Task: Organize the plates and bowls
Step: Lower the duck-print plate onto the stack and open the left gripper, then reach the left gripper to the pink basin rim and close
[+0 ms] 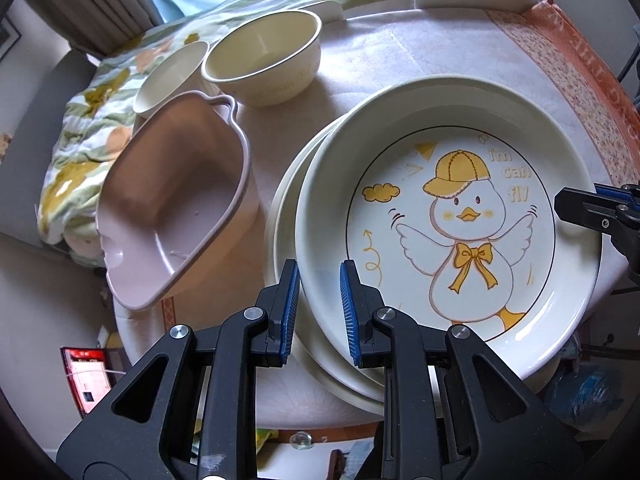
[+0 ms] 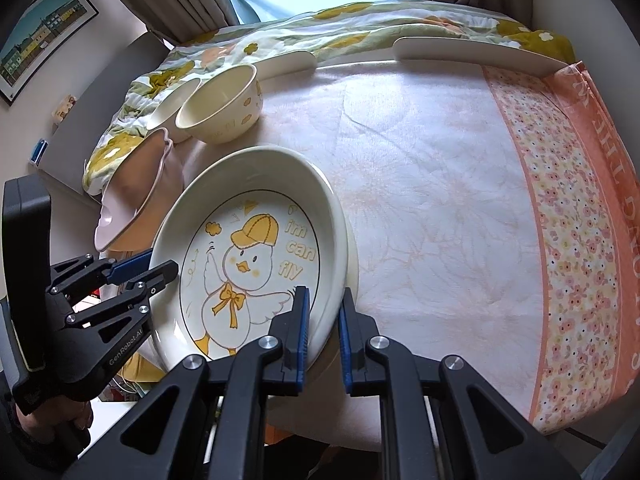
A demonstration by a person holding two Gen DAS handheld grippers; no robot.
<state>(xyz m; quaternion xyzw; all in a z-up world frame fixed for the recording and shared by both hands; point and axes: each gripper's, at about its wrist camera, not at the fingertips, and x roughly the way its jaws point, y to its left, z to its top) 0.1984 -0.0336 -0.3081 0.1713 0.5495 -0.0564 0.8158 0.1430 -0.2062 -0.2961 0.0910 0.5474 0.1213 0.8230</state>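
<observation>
A deep cream plate with a yellow-capped duck (image 1: 460, 220) lies on top of a plain cream plate (image 1: 285, 208), a little off-centre, at the table's near edge. My left gripper (image 1: 320, 270) is shut on the duck plate's near-left rim, one blue pad inside and one outside. In the right wrist view the duck plate (image 2: 248, 264) has my right gripper (image 2: 325, 296) shut on its near-right rim. The left gripper (image 2: 158, 265) shows there clamping the opposite rim. The right gripper (image 1: 576, 200) reaches in over the rim from the right edge of the left wrist view.
Left of the plates stand a pink heart-shaped bowl (image 1: 172, 208), a cream bowl (image 1: 264, 60) and a smaller cream bowl (image 1: 172, 76). Two white plates (image 1: 472, 0) (image 1: 324, 10) lie at the far edge. The tablecloth (image 2: 440, 200) has an orange floral border; a floral blanket (image 2: 280, 36) lies behind.
</observation>
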